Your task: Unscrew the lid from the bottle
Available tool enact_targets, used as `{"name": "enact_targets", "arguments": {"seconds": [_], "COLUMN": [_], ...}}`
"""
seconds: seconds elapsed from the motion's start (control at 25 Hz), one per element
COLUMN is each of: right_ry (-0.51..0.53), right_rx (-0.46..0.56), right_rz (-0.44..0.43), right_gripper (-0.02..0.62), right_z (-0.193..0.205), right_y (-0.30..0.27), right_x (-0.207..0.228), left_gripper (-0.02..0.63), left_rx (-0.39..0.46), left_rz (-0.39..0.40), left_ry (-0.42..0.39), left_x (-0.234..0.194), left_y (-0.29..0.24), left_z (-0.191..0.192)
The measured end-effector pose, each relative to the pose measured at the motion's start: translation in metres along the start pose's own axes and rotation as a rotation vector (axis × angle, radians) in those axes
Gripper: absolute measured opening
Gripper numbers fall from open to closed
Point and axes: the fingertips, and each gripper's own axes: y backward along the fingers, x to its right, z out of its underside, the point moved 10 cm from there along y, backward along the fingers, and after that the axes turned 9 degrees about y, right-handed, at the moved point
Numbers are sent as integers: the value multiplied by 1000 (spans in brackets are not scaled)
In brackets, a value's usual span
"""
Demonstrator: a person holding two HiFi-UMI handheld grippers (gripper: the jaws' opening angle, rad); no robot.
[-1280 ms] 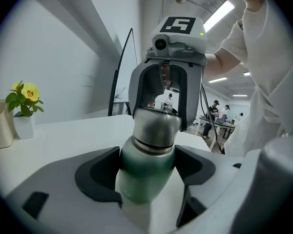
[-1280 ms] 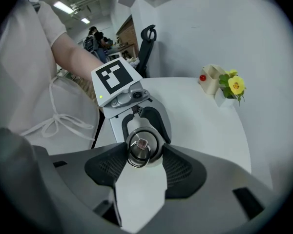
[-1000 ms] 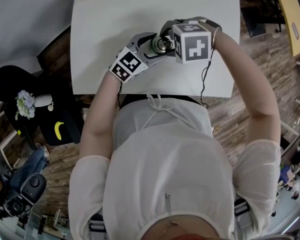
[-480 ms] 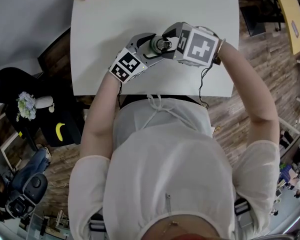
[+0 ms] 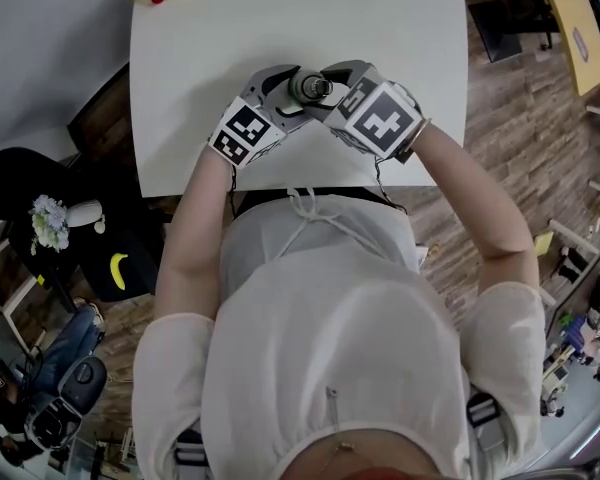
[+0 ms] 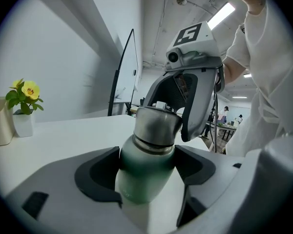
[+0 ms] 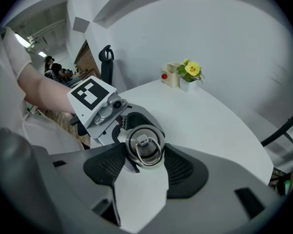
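Head view looks straight down on a person leaning over a white table (image 5: 220,48), both claws meeting at the bottle (image 6: 144,179), which stands upright near the table's near edge.

The left gripper (image 6: 147,165) is clamped on the bottle's green body just below the neck, bracing it. The right gripper (image 7: 145,150) comes at the bottle from above, and its two pads press on either side of the metal lid (image 7: 145,144), whose ring handle lies flat on top.

The lid is still seated on the neck. Only a thin dark seam shows beneath it, so I cannot tell how far it has been loosened, if at all. By my reckoning the grip is set, and the turning and lifting off are left to do.

Beyond the bottle, at the table's far corner, sit a small pot of yellow flowers (image 7: 191,69) and a pale box (image 7: 171,75) just beside it. Otherwise the tabletop is bare. To the right of the bottle, past the table's edge, runs a wood plank floor (image 5: 500,118).
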Motion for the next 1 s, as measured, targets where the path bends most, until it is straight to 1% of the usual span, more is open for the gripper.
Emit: {"name": "enact_targets", "arguments": {"seconds": [0.24,0.36,0.52,0.76,0.84,1.0], "right_ry": [26,101,294,640,711,817], "right_rx": [-8,-27,-75,-216,-247,-283], "right_rz": [-14,-40,-119,-199,-224,-266], "right_gripper": [256,256,256,255,253,253], "right_z": [-2,-3,-8,-25,-27,-30], "right_y": [-1,-1,-2,-9,-9,-11], "right_x": [0,3,10,10,10,10], "left_gripper": [368,368,368,368,368,368], "left_rx": [-1,-1,-1,-8,-6,5], "left_rz": [-1,1,1,9,8,11], "left_ry": [0,3,6,6,2,-1], "left_x": [-1,-1,-2,-4,-5,-3], "left_y": [2,0,0,0,0,-1], "left_z": [0,0,0,1,1,1]}}
